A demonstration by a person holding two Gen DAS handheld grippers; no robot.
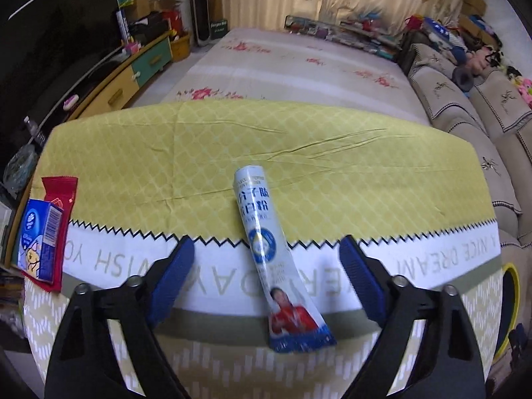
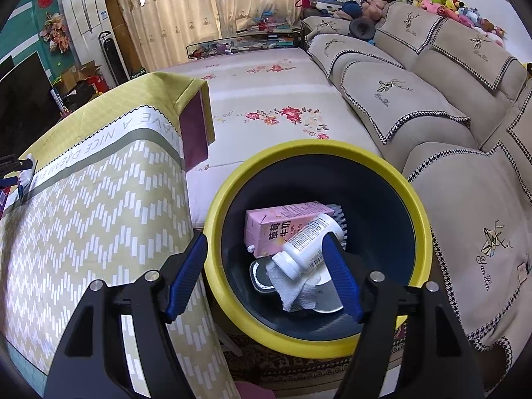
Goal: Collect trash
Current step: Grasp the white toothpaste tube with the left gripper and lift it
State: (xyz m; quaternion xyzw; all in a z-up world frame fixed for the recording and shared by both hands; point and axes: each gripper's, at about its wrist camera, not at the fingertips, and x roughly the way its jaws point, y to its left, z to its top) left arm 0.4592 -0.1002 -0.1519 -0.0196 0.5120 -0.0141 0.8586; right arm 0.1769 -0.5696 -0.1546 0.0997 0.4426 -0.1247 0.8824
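Note:
A long white and blue sachet [image 1: 266,242] lies on the cloth-covered table [image 1: 199,166], its printed end nearest me. My left gripper [image 1: 267,242] hangs open astride the sachet, and both blue pads stand clear of its sides. At the table's left edge a small blue carton [image 1: 40,239] rests on a red wrapper [image 1: 61,193]. My right gripper [image 2: 263,239] is open and empty over the yellow-rimmed bin [image 2: 382,166]. Inside the bin lie a pink carton [image 2: 272,222], a white bottle [image 2: 309,242], a crumpled tissue [image 2: 292,289] and a round metal lid [image 2: 329,299].
The bin stands on the floor between the table's draped end [image 2: 99,216] and a beige sofa [image 2: 449,133]. A flowered mattress [image 1: 299,66] stretches beyond the table. A TV cabinet [image 1: 126,79] runs along the left wall. The bin's rim [image 1: 513,299] shows at the table's right end.

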